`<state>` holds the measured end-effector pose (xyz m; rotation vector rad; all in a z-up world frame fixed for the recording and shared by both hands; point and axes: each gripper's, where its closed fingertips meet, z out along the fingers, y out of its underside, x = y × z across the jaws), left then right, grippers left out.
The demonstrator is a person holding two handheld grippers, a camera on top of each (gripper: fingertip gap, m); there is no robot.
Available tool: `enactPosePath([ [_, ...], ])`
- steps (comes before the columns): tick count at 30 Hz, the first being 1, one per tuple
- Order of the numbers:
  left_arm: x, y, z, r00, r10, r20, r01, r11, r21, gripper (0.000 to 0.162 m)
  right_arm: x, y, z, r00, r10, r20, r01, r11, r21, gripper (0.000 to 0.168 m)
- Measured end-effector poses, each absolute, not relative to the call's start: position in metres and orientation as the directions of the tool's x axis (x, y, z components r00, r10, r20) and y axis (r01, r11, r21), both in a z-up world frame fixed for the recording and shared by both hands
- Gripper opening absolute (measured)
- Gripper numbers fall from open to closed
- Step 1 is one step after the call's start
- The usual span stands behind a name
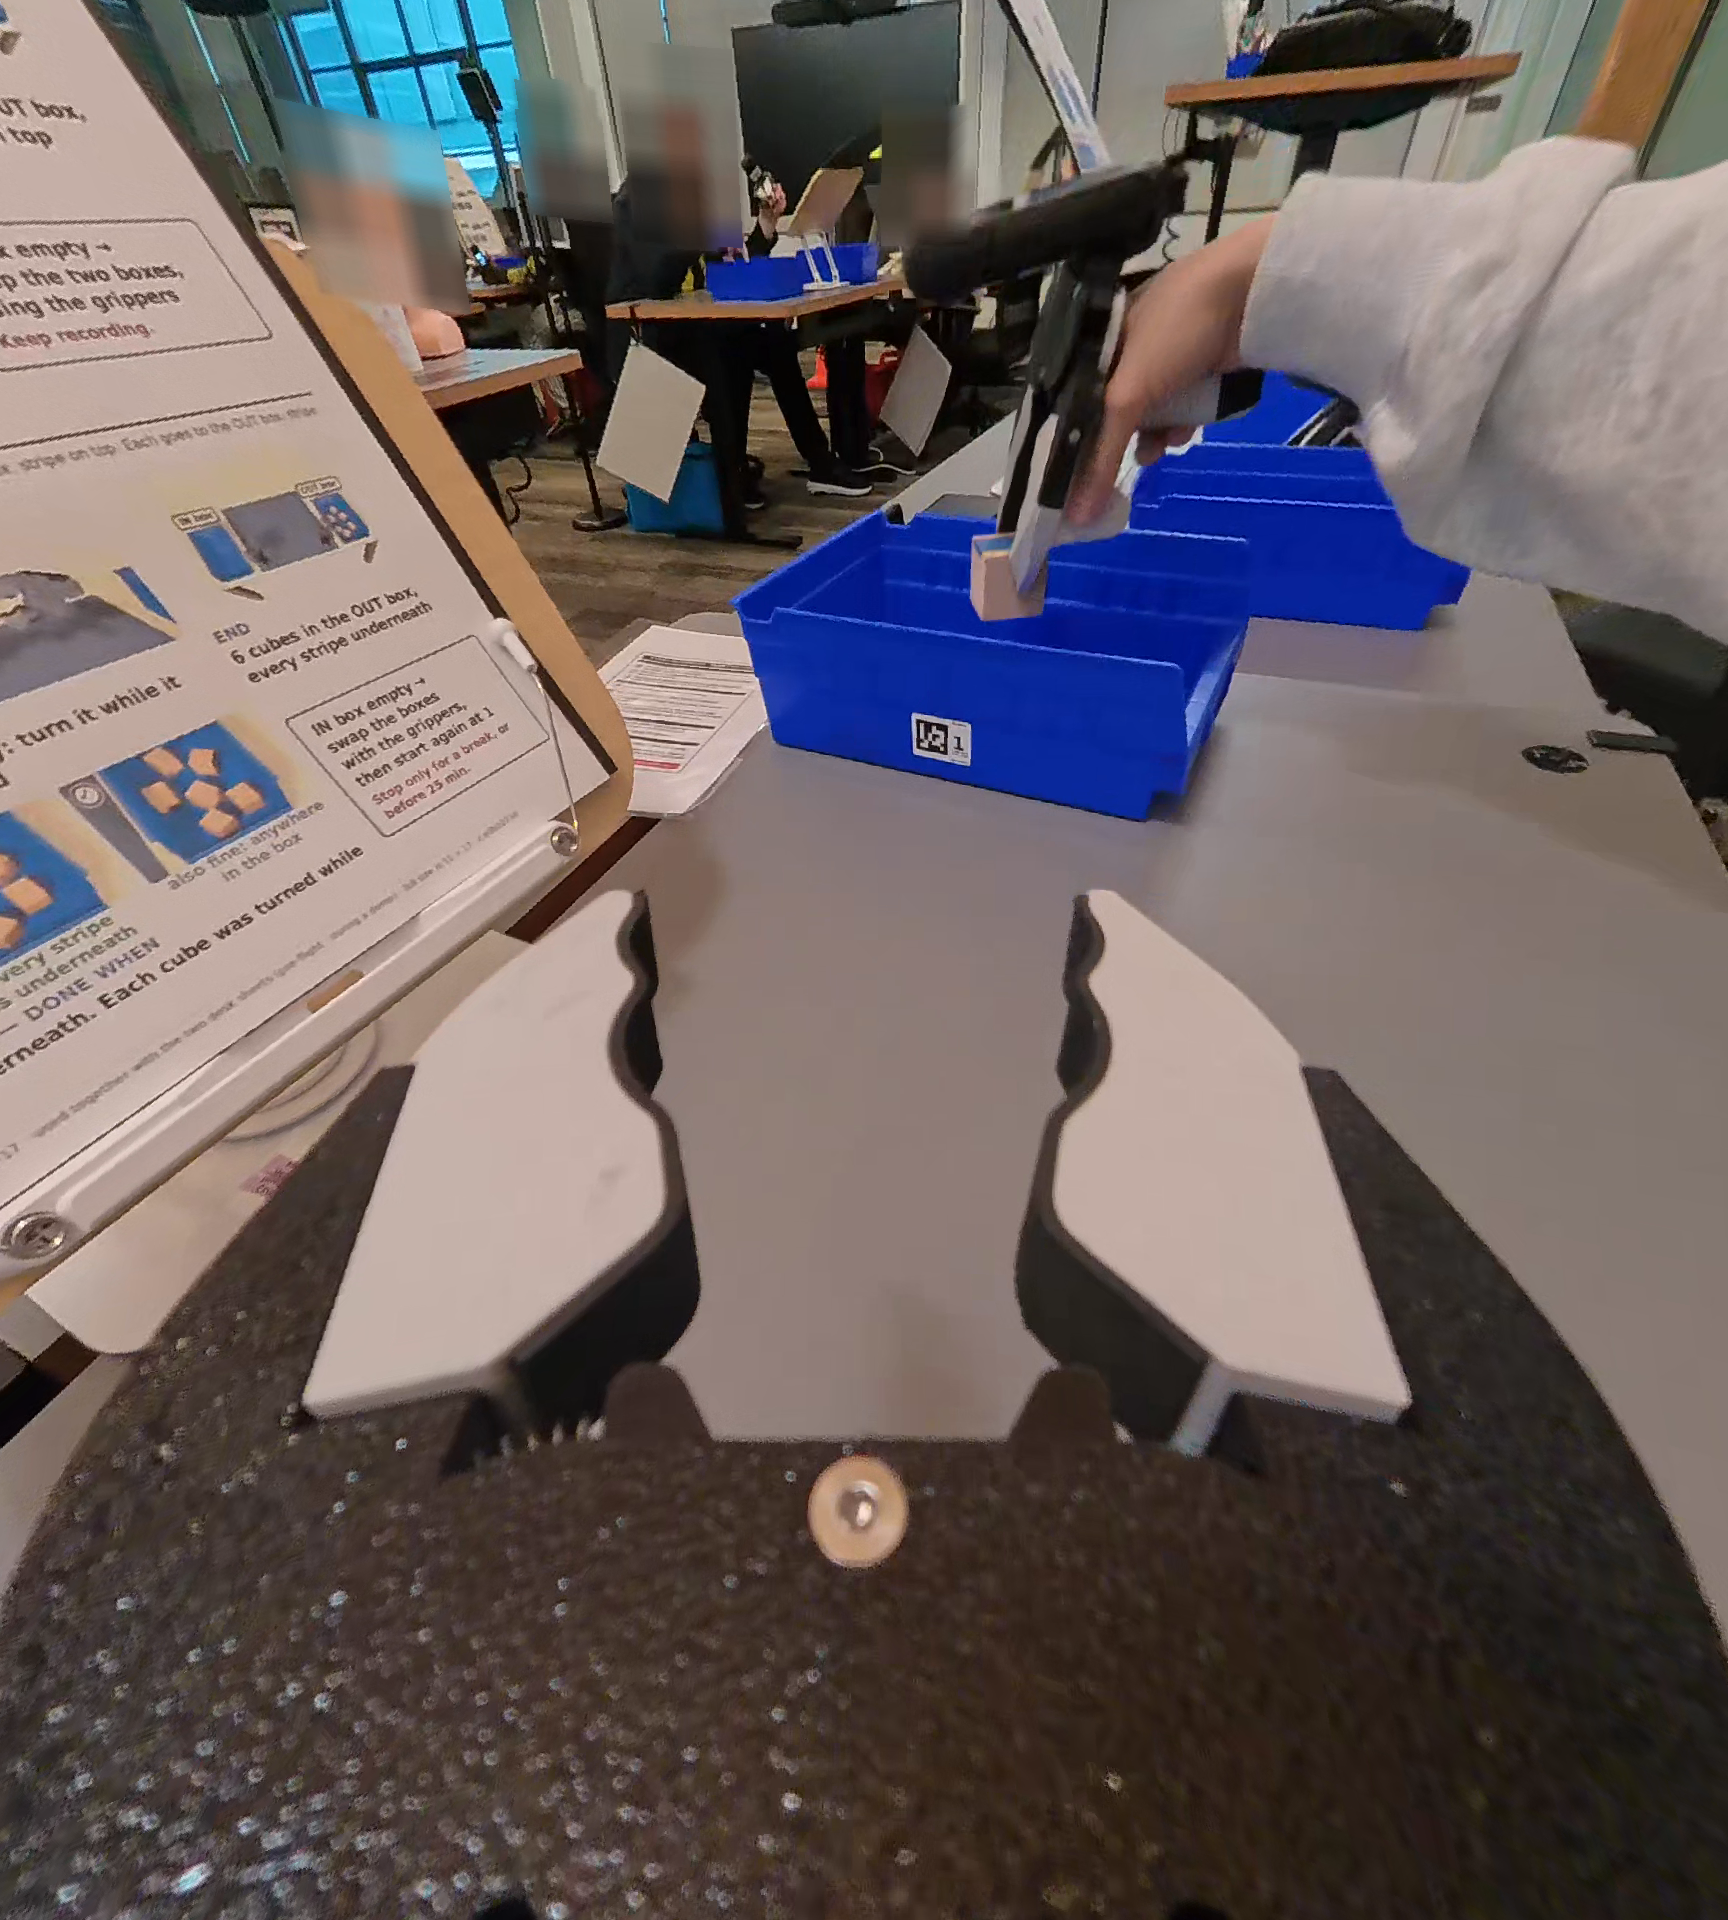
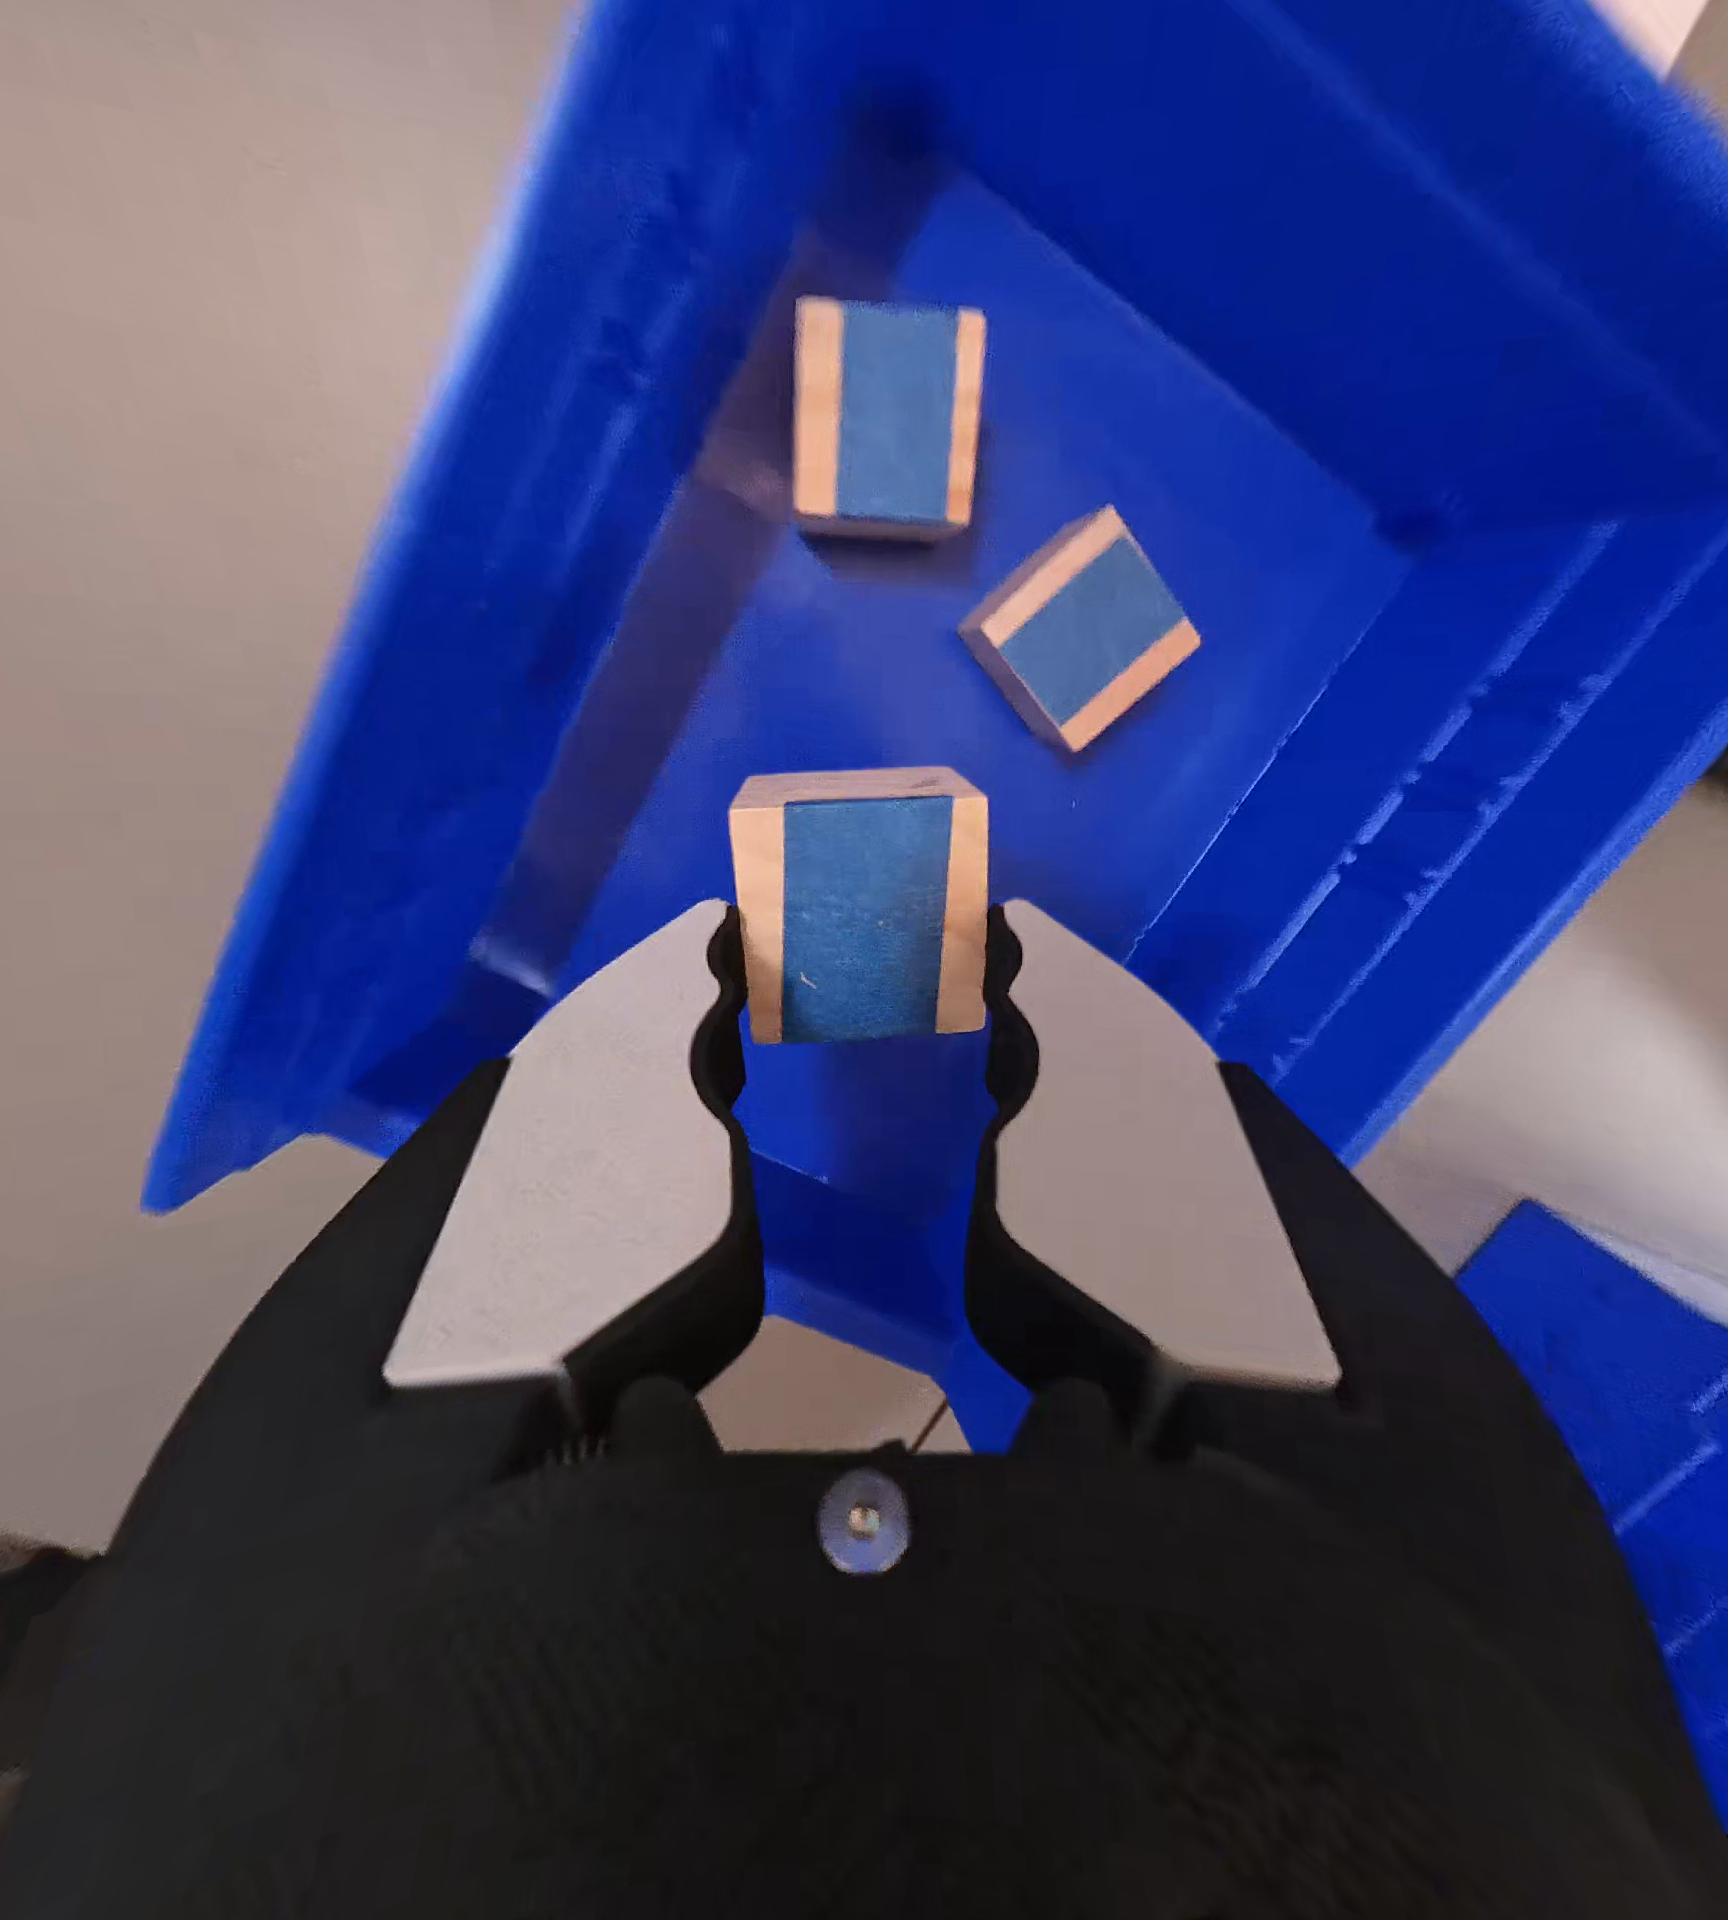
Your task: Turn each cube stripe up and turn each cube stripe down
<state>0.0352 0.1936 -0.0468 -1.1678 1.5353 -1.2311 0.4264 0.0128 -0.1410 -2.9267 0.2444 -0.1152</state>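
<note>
My right gripper is shut on a wooden cube with a blue stripe facing the camera, held over a blue box. Two more cubes lie on the box floor, stripe up: one at the far side, one to the right. In the left wrist view the right gripper holds the cube just above the same blue box. My left gripper is open and empty, low over the grey table, well short of the box.
An instruction board on a wooden stand rises close on the left. A paper sheet lies beside the box. More blue boxes stand behind it. A person's sleeve reaches in from the right. People and tables fill the background.
</note>
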Motion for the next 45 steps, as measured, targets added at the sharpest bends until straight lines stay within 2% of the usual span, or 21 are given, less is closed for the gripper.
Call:
enactPosePath([
  [1, 0.035, 0.193, -0.047, -0.227, -0.972, -0.060, -0.163, 0.099, -0.982, 0.075, 0.431, 0.009, -0.152, 0.979, -0.196, 0.056, -0.183, -0.966, -0.185, 0.044],
  [5, 0.033, 0.194, -0.049, -0.220, -0.973, -0.073, -0.181, 0.114, -0.977, 0.076, 0.446, -0.006, -0.182, 0.968, -0.245, 0.060, -0.237, -0.965, -0.109, 0.045],
  [12, 0.035, 0.195, -0.053, -0.225, -0.973, -0.053, -0.193, 0.098, -0.976, 0.075, 0.450, -0.008, -0.206, 0.959, -0.282, 0.023, -0.279, -0.956, -0.096, 0.045],
  [32, 0.031, 0.200, -0.054, -0.215, -0.976, -0.028, -0.203, 0.073, -0.976, 0.074, 0.448, -0.016, -0.222, 0.953, -0.302, 0.023, -0.300, -0.953, -0.045, 0.045],
  [35, 0.029, 0.201, -0.052, -0.211, -0.977, -0.035, -0.201, 0.078, -0.976, 0.075, 0.450, -0.015, -0.215, 0.948, -0.316, 0.022, -0.314, -0.946, -0.081, 0.049],
  [40, 0.025, 0.202, -0.045, -0.205, -0.978, -0.033, -0.180, 0.071, -0.981, 0.074, 0.451, -0.014, -0.182, 0.951, -0.305, 0.060, -0.291, -0.941, -0.173, 0.077],
  [42, 0.022, 0.205, -0.042, -0.194, -0.980, -0.035, -0.172, 0.069, -0.983, 0.074, 0.449, -0.006, -0.156, 0.954, -0.285, 0.087, -0.253, -0.928, -0.273, 0.087],
  [45, 0.017, 0.214, -0.037, -0.152, -0.988, -0.020, -0.170, 0.046, -0.984, 0.074, 0.430, 0.024, -0.103, 0.957, -0.282, 0.069, -0.210, -0.838, -0.504, 0.088],
])
